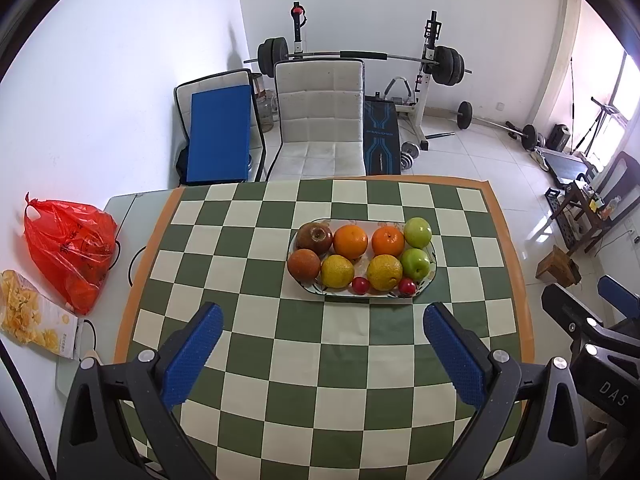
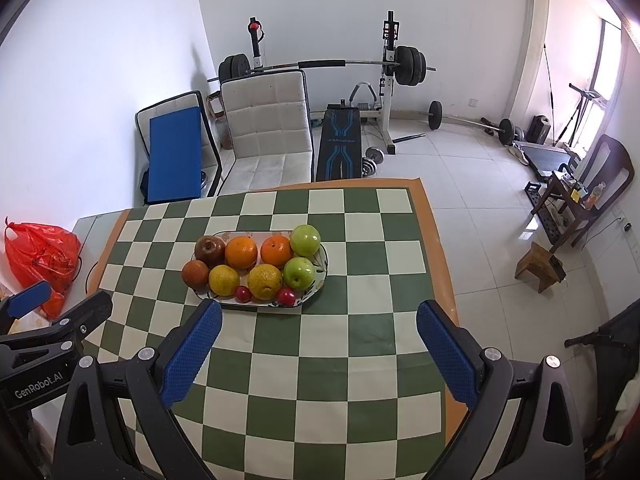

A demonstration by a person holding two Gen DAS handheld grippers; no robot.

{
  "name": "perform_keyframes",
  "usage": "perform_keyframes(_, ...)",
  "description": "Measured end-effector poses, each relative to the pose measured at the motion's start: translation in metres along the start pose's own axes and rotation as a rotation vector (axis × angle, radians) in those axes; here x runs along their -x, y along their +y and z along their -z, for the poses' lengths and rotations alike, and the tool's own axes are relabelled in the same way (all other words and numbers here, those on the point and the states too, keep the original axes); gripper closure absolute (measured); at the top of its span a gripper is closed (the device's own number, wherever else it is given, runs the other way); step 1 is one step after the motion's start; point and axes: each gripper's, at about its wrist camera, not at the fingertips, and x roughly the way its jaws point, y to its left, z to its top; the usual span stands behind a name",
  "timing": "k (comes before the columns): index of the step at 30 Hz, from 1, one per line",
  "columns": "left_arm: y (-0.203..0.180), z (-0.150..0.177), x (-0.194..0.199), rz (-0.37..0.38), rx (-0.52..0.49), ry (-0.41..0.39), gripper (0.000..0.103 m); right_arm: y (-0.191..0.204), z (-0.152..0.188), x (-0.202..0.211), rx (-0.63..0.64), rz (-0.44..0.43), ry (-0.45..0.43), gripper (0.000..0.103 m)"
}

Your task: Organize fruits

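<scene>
An oval patterned plate (image 1: pixel 429 278) (image 2: pixel 322 258) on the checkered cloth holds fruit in rows: two brown-red fruits (image 1: pixel 314 237) at the left, two oranges (image 1: pixel 350 242), two yellow citrus (image 1: pixel 337 271), two green apples (image 1: pixel 417 232) at the right, and two small red fruits (image 1: pixel 360 285) along the near rim. My left gripper (image 1: pixel 322 312) hangs open well short of the plate, nothing between its blue pads. My right gripper (image 2: pixel 318 312) is open too, its left finger (image 2: pixel 192 354) just before the plate's near rim. The left gripper's body (image 2: pixel 52 332) shows at the right wrist view's left edge.
A red plastic bag (image 1: pixel 70 246) and a snack packet (image 1: pixel 30 314) lie on the grey table left of the cloth. A white chair (image 1: pixel 320 116) stands behind the table, a weight bench and barbell rack (image 1: pixel 424 76) beyond. A small wooden stool (image 2: pixel 538 266) sits on the floor at right.
</scene>
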Motion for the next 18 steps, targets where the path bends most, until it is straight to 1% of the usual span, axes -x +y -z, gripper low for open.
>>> perform_keyframes(18,-0.0031,-0.0038,0.0044,0.0,-0.003,-0.016,0.0,-0.0015,-0.0036,0.0055,-0.007,0.003,-0.005,0.003)
